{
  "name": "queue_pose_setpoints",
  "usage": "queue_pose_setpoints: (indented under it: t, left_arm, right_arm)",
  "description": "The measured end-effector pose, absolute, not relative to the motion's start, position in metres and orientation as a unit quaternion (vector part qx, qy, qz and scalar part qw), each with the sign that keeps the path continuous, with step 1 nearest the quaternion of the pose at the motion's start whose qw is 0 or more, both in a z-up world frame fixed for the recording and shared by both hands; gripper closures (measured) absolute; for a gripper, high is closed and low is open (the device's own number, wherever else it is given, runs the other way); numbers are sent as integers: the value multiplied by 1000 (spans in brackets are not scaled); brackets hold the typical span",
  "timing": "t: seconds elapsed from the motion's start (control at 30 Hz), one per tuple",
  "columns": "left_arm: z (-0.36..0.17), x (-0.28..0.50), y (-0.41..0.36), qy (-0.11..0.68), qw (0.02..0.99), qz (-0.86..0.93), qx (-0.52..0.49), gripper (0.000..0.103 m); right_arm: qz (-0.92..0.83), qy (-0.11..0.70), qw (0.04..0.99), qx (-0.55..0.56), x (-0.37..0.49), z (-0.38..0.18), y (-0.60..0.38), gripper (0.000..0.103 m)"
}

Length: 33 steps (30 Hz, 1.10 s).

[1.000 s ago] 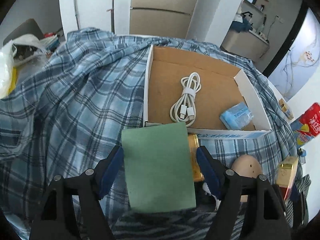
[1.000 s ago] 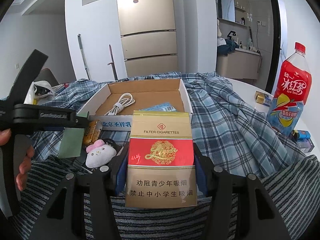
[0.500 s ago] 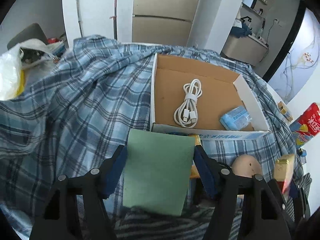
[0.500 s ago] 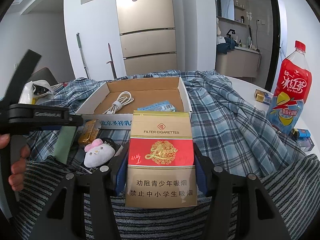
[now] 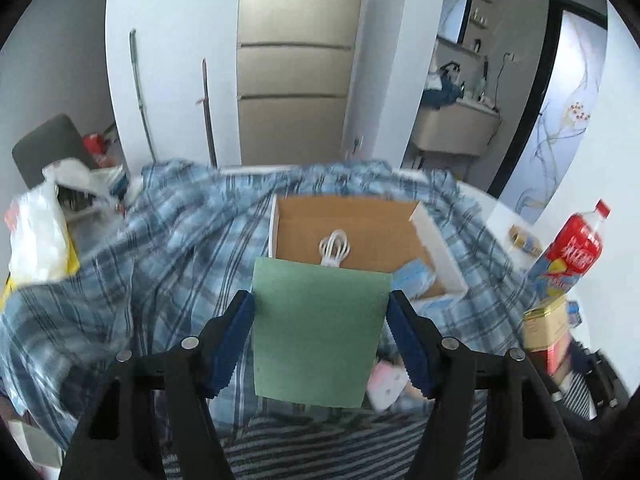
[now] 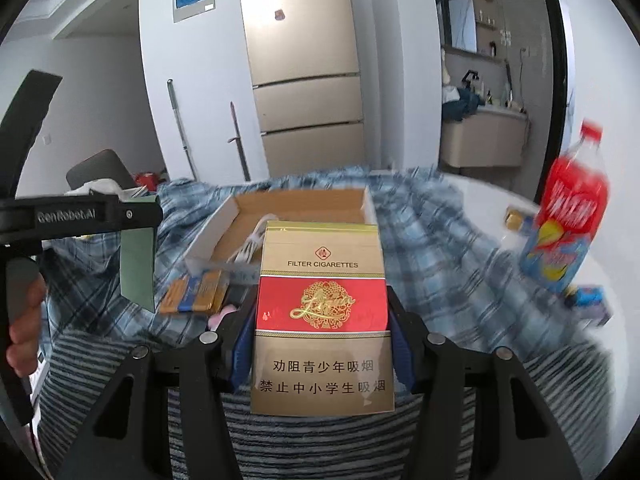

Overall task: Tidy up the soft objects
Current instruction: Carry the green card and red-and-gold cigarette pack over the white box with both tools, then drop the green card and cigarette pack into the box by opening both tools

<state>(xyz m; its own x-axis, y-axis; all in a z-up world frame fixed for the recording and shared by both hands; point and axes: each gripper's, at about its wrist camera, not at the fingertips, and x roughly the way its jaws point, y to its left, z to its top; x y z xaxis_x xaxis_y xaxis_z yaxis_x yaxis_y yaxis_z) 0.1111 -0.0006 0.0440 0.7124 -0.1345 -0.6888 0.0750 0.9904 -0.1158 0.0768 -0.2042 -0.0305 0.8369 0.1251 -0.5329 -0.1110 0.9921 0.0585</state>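
My left gripper [image 5: 319,298] is shut on a flat green sheet [image 5: 320,332] and holds it in the air in front of the open cardboard box [image 5: 360,216]. In the right wrist view the green sheet [image 6: 138,268] hangs edge-on under that gripper at the left. My right gripper [image 6: 322,302] is shut on a gold and red cigarette pack [image 6: 322,312], upright above a striped cloth [image 6: 320,440]. A white coiled cable [image 5: 334,248] and a blue tissue pack [image 5: 416,280] lie in the box. A pink plush toy [image 5: 386,384] lies below the sheet, partly hidden.
A blue plaid shirt [image 5: 180,248] covers the table around the box. A red drink bottle [image 6: 568,216] stands at the right with small boxes near it. A gold and blue packet [image 6: 196,292] lies before the box. A person's hand [image 6: 24,320] grips the left handle. A white bag [image 5: 36,236] sits far left.
The left gripper has closed in on the green sheet and lifted it off the cloth, up toward the box. The right gripper has risen a little with the cigarette pack.
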Motion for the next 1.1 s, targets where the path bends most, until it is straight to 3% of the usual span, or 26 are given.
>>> queue_pose_setpoints:
  t: [0.2, 0.47, 1.1]
  left_arm:
    - [74, 128, -7, 347, 935, -67, -39, 33]
    - [82, 190, -16, 343, 935, -71, -55, 33]
    - [-23, 261, -14, 404, 912, -56, -46, 33]
  right_arm:
    - [73, 234, 969, -39, 106, 27, -207, 48]
    - [78, 211, 974, -33, 200, 54, -197, 48]
    - [87, 305, 947, -42, 282, -50, -191, 48]
